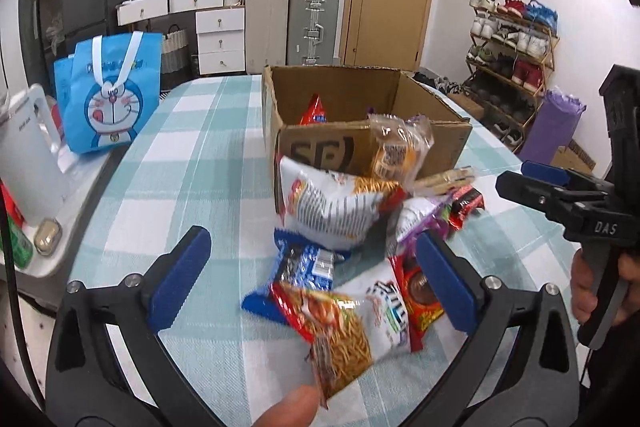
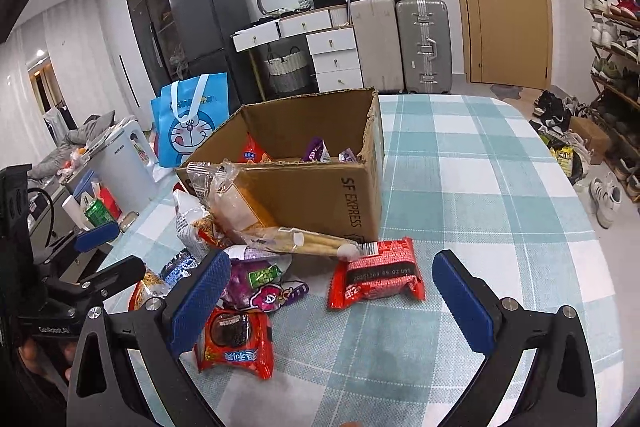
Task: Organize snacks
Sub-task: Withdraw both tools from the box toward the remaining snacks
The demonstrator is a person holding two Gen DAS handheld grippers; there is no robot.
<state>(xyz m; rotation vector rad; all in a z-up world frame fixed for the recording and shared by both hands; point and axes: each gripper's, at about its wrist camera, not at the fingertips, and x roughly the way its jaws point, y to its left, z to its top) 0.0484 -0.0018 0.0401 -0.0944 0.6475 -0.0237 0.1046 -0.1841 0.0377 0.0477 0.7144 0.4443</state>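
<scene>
The left hand-held gripper (image 1: 312, 279) is held with its jaws spread wide and nothing clamped; between and just beyond its blue pads (image 1: 182, 275) lie a noodle snack packet (image 1: 340, 331), a blue wrapped snack (image 1: 300, 271) and a red cookie pack (image 1: 420, 291), all loose on the checked tabletop (image 1: 180, 155). The right hand-held gripper (image 2: 332, 303) is likewise spread and empty, with a red biscuit pack (image 2: 378, 275) lying flat just ahead of it, between the pads' lines. A second red pack (image 2: 236, 343) lies beside its left pad.

The snacks are heaped against the near wall of the cardboard box (image 2: 312, 195), ahead of both tools, presumably tipped out for sorting; a few packets already lie inside the box. A white striped bag (image 1: 328, 211) and a clear-wrapped pastry (image 1: 396, 147) lean on that wall, the pastry draped over its rim.

Both tools are angled downward toward the pile, side by side, the right one seen at the right edge of the left view. A thumb tip (image 1: 288, 411) is seen at the bottom of the left view. The wide openings are judged to be readiness for picking a packet up.
</scene>
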